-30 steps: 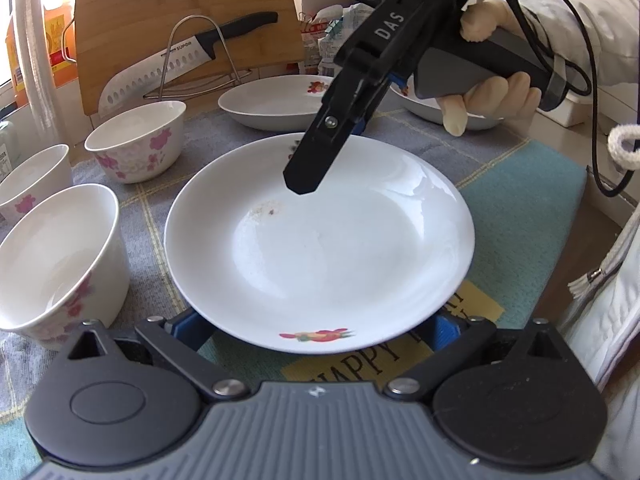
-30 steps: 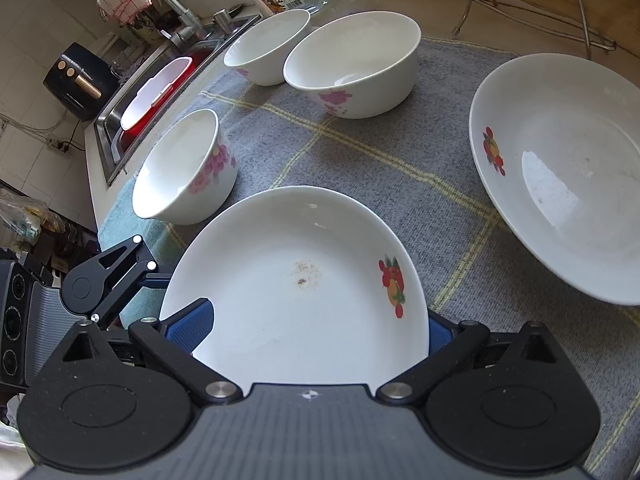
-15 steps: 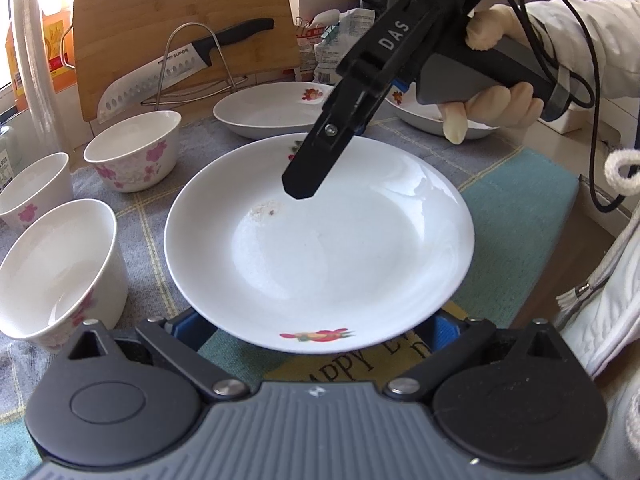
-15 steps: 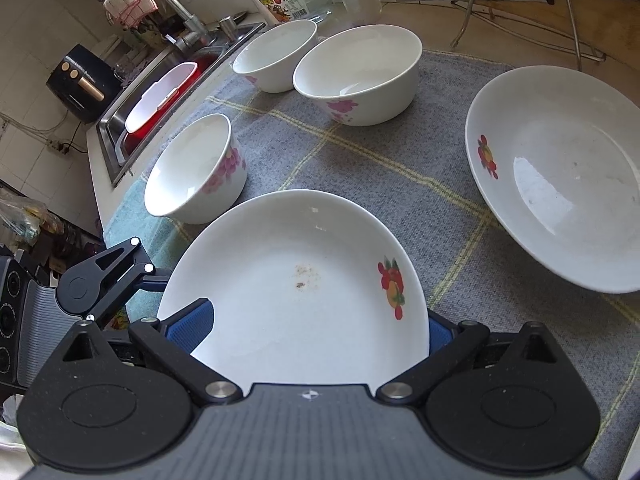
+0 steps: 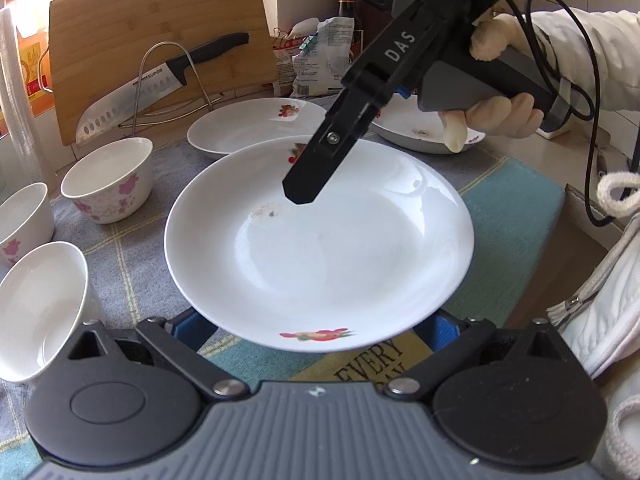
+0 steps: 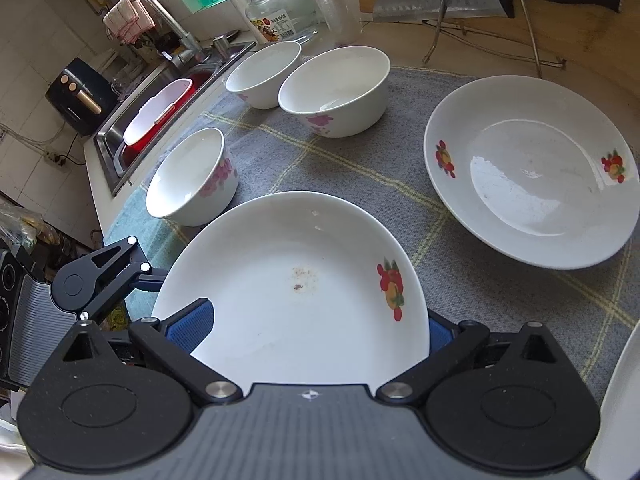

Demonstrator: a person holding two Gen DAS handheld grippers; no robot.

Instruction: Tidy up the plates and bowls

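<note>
A white plate with fruit prints (image 5: 320, 248) (image 6: 296, 300) hangs above the mat. It lies across the wide-apart fingers of my left gripper (image 5: 316, 316), whose blue pads (image 5: 188, 328) show under its near rim. My right gripper (image 6: 312, 320) straddles the far rim with jaws wide apart. Its left pad (image 6: 188, 320) is over the plate and the other pad is under the rim. A second plate (image 6: 532, 176) and a third plate (image 5: 420, 132) lie on the mat. Three flowered bowls (image 6: 192, 180) (image 6: 336, 92) (image 6: 264, 72) stand to the left.
A knife (image 5: 160, 80) rests on a wire rack against a wooden cutting board (image 5: 152, 20) at the back. A sink (image 6: 152, 120) with a red tub lies past the bowls. A glass jar (image 6: 280, 8) and bottles line the back. A gloved hand (image 5: 492, 112) holds my right gripper.
The plate and both grippers have risen together, so the bowls and the other plates look lower and farther away. The right gripper's finger has slid slightly over the plate.
</note>
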